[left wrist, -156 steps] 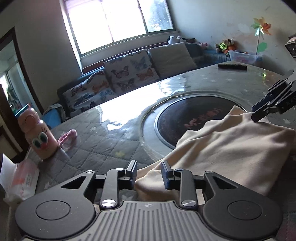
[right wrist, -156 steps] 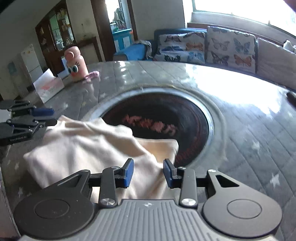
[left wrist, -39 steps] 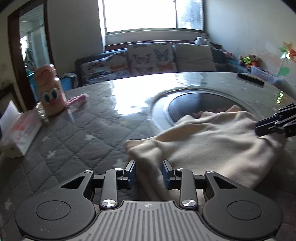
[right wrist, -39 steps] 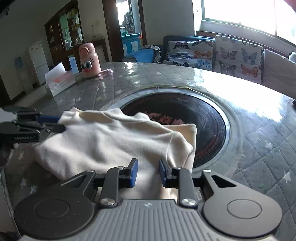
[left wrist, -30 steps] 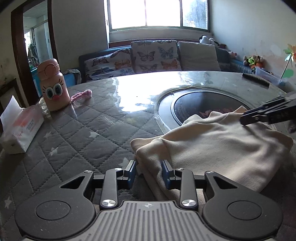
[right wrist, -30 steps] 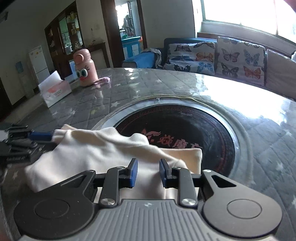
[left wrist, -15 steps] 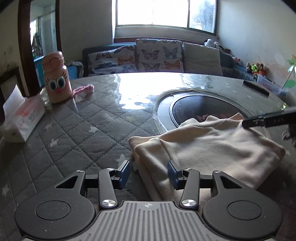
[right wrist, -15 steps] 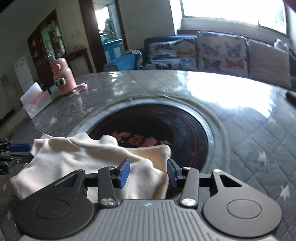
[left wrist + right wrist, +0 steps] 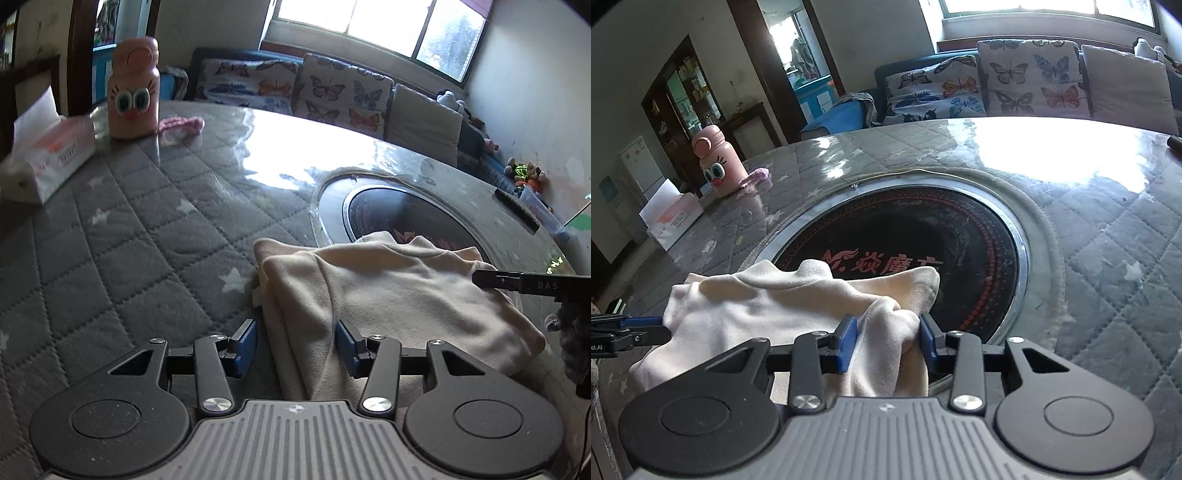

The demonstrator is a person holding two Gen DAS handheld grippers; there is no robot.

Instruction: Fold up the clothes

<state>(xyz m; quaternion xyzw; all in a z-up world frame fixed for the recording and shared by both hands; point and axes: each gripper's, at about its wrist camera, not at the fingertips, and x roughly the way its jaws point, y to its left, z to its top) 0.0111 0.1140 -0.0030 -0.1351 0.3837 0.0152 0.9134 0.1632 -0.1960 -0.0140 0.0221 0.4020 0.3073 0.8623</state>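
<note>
A cream garment (image 9: 406,288) lies folded on the grey quilted table (image 9: 147,240), its far edge over the dark round hob plate (image 9: 923,251). My left gripper (image 9: 295,345) is open at the garment's near left edge, with a fold of cloth between the pads and a gap on each side. My right gripper (image 9: 886,338) is at the opposite end. Its jaws are closing, with bunched cloth (image 9: 757,306) touching both blue pads. Each gripper shows in the other's view: the right gripper (image 9: 480,277) at the far right, the left gripper (image 9: 663,330) at the far left.
A pink bottle with cartoon eyes (image 9: 135,88), a tissue box (image 9: 48,158) and a small pink cloth (image 9: 183,123) stand at the table's far left. A dark flat bar (image 9: 515,212) lies near the far right rim. A sofa with butterfly cushions (image 9: 1008,85) stands behind.
The left jaws have widened and no longer pinch the cloth edge. The right jaws opened and have come back in on the bunched corner. Both views have tilted as the wrists rolled.
</note>
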